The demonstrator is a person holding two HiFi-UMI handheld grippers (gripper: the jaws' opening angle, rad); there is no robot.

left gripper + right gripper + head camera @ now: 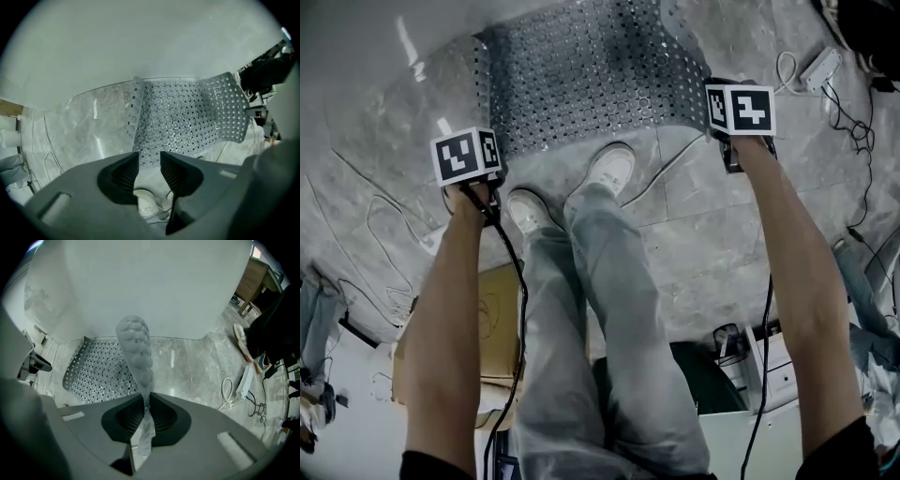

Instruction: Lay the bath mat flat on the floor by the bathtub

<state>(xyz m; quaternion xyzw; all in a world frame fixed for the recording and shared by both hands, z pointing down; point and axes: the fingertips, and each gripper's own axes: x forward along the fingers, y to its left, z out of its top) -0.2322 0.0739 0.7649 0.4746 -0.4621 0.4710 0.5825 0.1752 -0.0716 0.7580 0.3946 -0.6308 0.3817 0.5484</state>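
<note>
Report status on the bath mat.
Left gripper open, empty. Right gripper shut on bath mat, edge lifted. Rest down by tub. Shoes at near edge.

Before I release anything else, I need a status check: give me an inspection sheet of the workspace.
Surface: grey marble tile floor, glossy.
Job's things: perforated grey plastic bath mat, mostly down along the white bathtub; left edge curled up, one edge lifted.
Clutter: brown cardboard box; white power strip.
Grippers: left claw open, empty; right claw shut on the mat's edge.
Cables: white cable and black cables loose on the floor.
Surroundings: person's white shoes at the mat's near edge.
</note>
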